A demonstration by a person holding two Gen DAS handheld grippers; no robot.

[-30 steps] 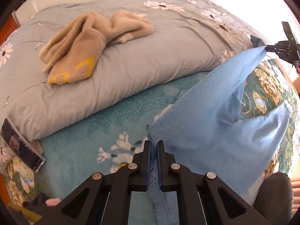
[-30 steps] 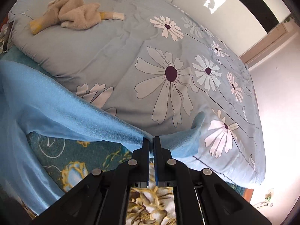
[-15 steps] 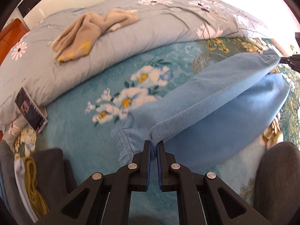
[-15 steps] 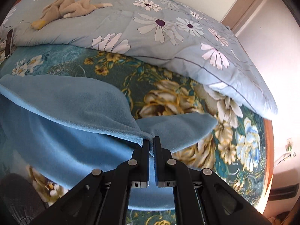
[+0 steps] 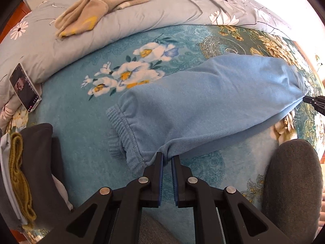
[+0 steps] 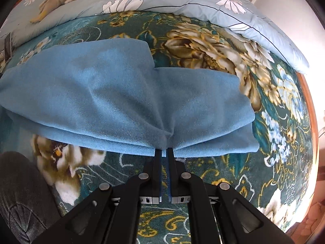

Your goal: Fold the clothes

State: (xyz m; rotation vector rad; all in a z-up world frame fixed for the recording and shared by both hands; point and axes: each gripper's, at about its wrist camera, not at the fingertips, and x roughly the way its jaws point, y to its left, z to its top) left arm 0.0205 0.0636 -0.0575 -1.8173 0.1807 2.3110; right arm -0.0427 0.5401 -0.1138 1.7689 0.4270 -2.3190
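Note:
Light blue fleece trousers (image 5: pixel 203 101) lie folded lengthwise on the floral teal blanket (image 5: pixel 81 122), ribbed waistband (image 5: pixel 119 130) to the left. My left gripper (image 5: pixel 167 158) is shut on the trousers' near edge beside the waistband. My right gripper (image 6: pixel 164 151) is shut on the trousers (image 6: pixel 121 93) at their near edge, where the fabric gathers into a pinch. Its tips also show in the left wrist view (image 5: pixel 312 101) at the trousers' far right end.
A grey daisy-print duvet (image 5: pixel 162 10) is bunched along the back, with a beige garment (image 5: pixel 97 8) on it. A phone (image 5: pixel 24 87) lies at its left edge. Folded dark, white and mustard clothes (image 5: pixel 26 172) are stacked at left. A grey-clad knee (image 5: pixel 292 183) is at right.
Both grippers have brought the trousers down from held up in the air to lying flat on the blanket, folded over, and have drawn them toward the near edge.

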